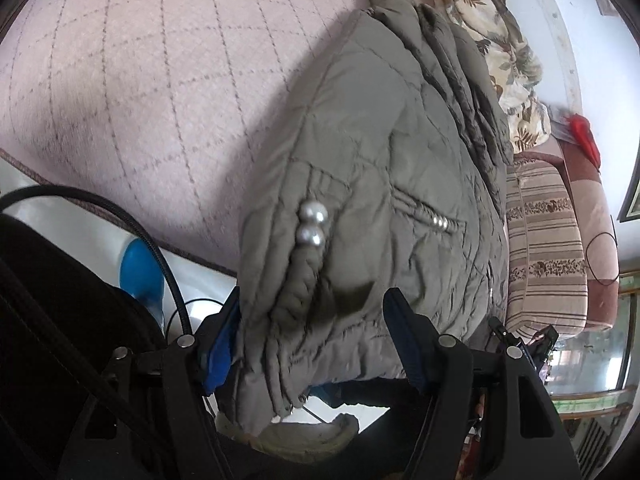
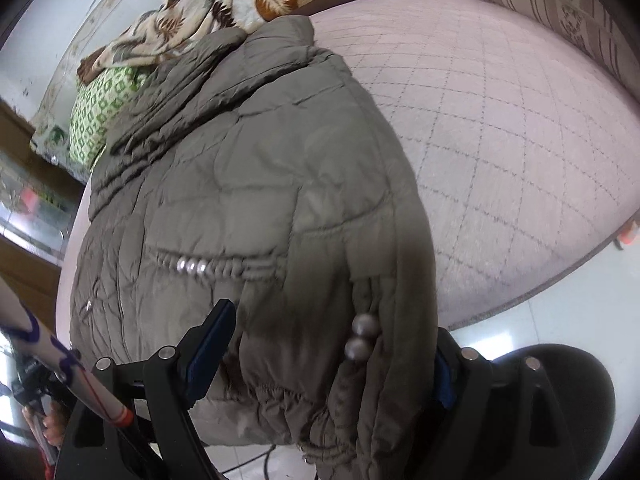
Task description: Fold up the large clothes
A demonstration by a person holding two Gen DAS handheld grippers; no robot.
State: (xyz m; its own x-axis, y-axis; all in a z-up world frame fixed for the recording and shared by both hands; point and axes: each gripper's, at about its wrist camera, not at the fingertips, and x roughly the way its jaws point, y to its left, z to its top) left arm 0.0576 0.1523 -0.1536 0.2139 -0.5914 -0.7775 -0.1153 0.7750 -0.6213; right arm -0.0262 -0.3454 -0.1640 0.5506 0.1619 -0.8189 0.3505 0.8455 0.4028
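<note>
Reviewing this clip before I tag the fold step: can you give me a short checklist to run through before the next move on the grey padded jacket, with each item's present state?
1. Jacket lies on the pink quilted bed: ok, though its hem overhangs the edge.
2. Left gripper has hem fabric between its fingers: ok.
3. Right gripper straddles the hem and the pearl-trimmed sleeve cuff: ok.
4. Pads pressing firmly on the fabric, either gripper: cannot tell.
5. Bare bed beside the jacket to fold onto: ok.
6. Collar end clear of the floral blanket: not ok, they touch.
</note>
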